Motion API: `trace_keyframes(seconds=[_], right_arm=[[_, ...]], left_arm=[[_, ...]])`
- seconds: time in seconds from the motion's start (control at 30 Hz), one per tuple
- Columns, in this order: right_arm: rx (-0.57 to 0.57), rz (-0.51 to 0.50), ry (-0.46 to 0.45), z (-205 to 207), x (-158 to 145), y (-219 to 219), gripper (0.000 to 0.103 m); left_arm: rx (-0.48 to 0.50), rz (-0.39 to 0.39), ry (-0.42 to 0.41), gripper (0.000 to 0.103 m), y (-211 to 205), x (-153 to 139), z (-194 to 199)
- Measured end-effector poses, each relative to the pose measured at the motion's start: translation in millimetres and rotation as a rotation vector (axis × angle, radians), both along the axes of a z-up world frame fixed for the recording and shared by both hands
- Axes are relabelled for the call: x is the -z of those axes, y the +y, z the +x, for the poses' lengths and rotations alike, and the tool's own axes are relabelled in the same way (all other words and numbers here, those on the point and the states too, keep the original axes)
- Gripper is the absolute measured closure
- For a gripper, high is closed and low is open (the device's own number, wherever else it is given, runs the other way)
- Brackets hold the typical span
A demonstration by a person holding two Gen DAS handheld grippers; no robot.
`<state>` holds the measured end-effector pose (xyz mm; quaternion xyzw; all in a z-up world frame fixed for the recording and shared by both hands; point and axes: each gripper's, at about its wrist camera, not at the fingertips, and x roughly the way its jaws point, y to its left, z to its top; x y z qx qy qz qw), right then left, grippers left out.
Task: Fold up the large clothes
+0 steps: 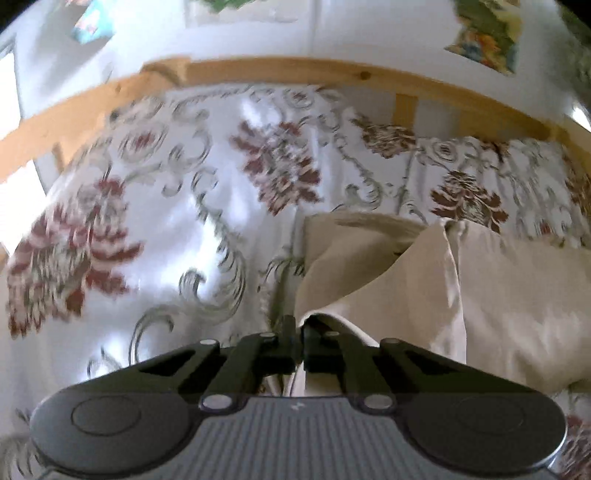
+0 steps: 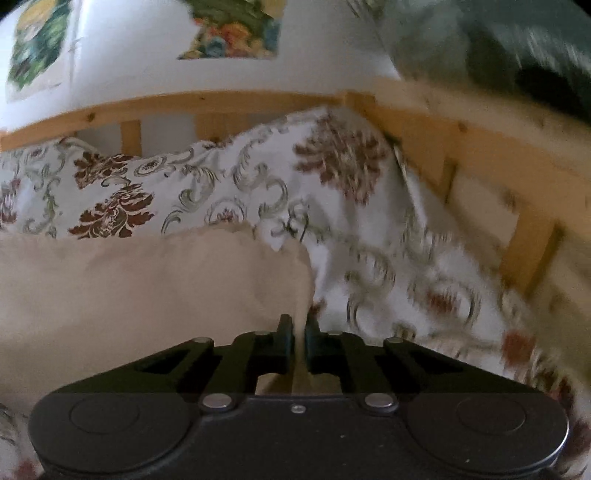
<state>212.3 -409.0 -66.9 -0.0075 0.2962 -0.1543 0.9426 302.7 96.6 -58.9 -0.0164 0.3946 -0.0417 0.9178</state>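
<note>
A large beige garment [image 1: 498, 295] lies on a bed with a floral cover [image 1: 129, 221]. My left gripper [image 1: 299, 325] is shut on the garment's left edge, with the cloth pinched between the fingers and folding up to the right. In the right wrist view the same beige garment [image 2: 147, 288] spreads to the left. My right gripper [image 2: 299, 325] is shut on its right edge, with cloth showing between the fingers. Both views are blurred by motion.
A wooden bed rail [image 1: 295, 74] runs along the far side and continues as slats on the right [image 2: 480, 166]. A floral pillow [image 2: 110, 192] sits at the back. A white wall with colourful pictures [image 2: 229, 33] rises behind.
</note>
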Motion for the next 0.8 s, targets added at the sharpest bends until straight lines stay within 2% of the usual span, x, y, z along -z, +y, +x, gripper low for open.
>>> trace_keyframes(seconds=[0.1, 0.17, 0.23, 0.3, 0.4, 0.47, 0.53, 0.57, 0.6, 0.7, 0.73, 0.77, 0.8], right_arm=[[-0.034, -0.073, 0.000, 3.5, 1.8, 8.8, 0.097], [-0.033, -0.049, 0.036, 7.2, 7.8, 6.1, 0.095], [-0.006, 0.018, 0.066, 9.4, 13.7, -2.1, 0.090], [0.033, 0.071, 0.036, 6.7, 10.2, -10.1, 0.086], [0.048, 0.094, -0.045, 3.8, 0.8, -13.5, 0.082], [0.031, 0.122, -0.073, 7.2, 2.0, -15.4, 0.074], [0.021, 0.167, -0.064, 13.6, 9.3, -17.3, 0.071], [0.022, 0.181, -0.048, 17.2, 14.2, -18.0, 0.068], [0.024, 0.188, -0.034, 19.9, 18.1, -18.4, 0.068], [0.016, 0.223, -0.020, 27.3, 25.2, -22.5, 0.067], [0.011, 0.236, -0.023, 28.8, 26.1, -24.0, 0.071], [0.012, 0.235, -0.035, 29.4, 25.1, -25.1, 0.088], [0.013, 0.223, -0.050, 29.7, 22.8, -25.7, 0.096]], left_arm=[[-0.067, -0.118, 0.092, 0.100, 20.5, 8.9, 6.6], [-0.096, -0.222, 0.132, 0.098, 35.4, 14.3, 9.9], [-0.091, -0.240, 0.118, 0.093, 41.8, 14.4, 6.8], [-0.060, -0.182, 0.074, 0.089, 36.1, 8.7, -0.8], [0.048, -0.036, -0.015, 0.089, 10.4, -1.2, -14.2], [0.128, 0.073, -0.047, 0.087, -10.9, -0.7, -20.0], [0.200, 0.168, -0.065, 0.069, -29.1, 4.2, -23.4], [0.225, 0.199, -0.067, 0.055, -36.3, 6.5, -23.5], [0.250, 0.225, -0.063, 0.051, -42.0, 9.4, -23.1], [0.299, 0.309, -0.071, 0.050, -56.4, 18.8, -22.7], [0.307, 0.341, -0.091, 0.053, -61.2, 20.1, -24.8], [0.303, 0.366, -0.127, 0.079, -64.9, 20.1, -26.1], [0.289, 0.372, -0.159, 0.100, -64.8, 18.8, -27.6]])
